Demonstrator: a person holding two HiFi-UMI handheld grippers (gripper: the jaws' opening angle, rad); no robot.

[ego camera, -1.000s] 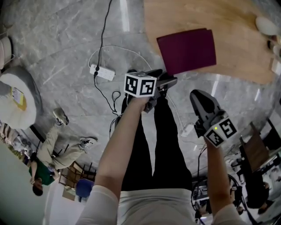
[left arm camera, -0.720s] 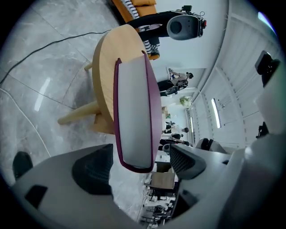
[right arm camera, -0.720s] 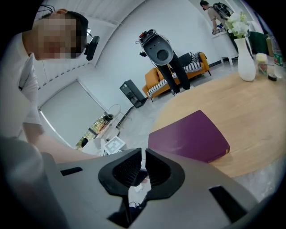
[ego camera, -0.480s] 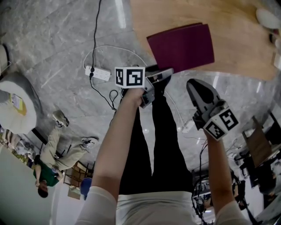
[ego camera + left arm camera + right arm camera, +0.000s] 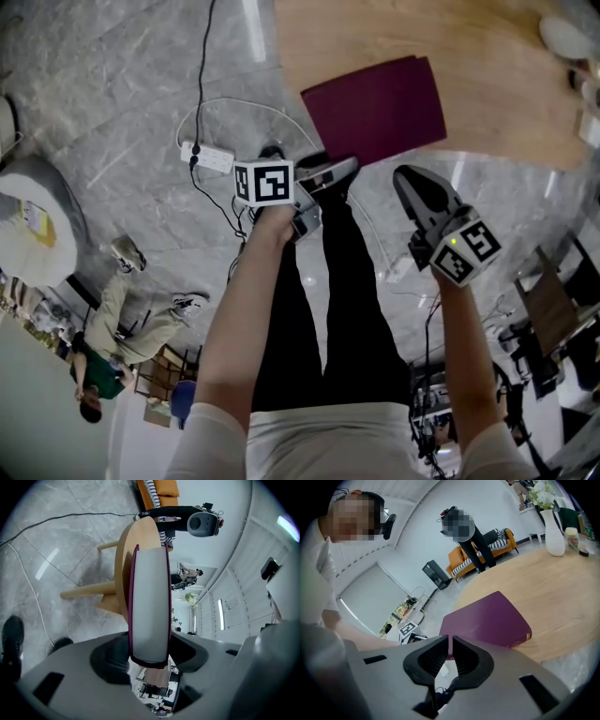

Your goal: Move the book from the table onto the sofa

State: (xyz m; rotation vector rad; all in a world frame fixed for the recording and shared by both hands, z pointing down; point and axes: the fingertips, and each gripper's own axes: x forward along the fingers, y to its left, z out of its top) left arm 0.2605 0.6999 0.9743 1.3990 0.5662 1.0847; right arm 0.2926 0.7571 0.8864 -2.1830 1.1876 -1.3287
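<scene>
Head view: grey marble floor (image 5: 112, 94), round wooden table (image 5: 487, 84) – the book (image 5: 375, 108) overhangs its near edge.

Left gripper view: the left gripper (image 5: 150, 653) has just been closing and now grips the book's corner.

Right gripper view: the right gripper (image 5: 450, 644) is closed and empty – the sofa (image 5: 487, 550) stands beyond open floor.

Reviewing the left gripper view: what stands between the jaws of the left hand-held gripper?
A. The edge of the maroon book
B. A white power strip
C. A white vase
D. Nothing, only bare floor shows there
A: the maroon book, its pale page edge towards the camera, fills the gap between the jaws of the left hand-held gripper, which have just been closing on it, with the wooden table behind it.
</scene>
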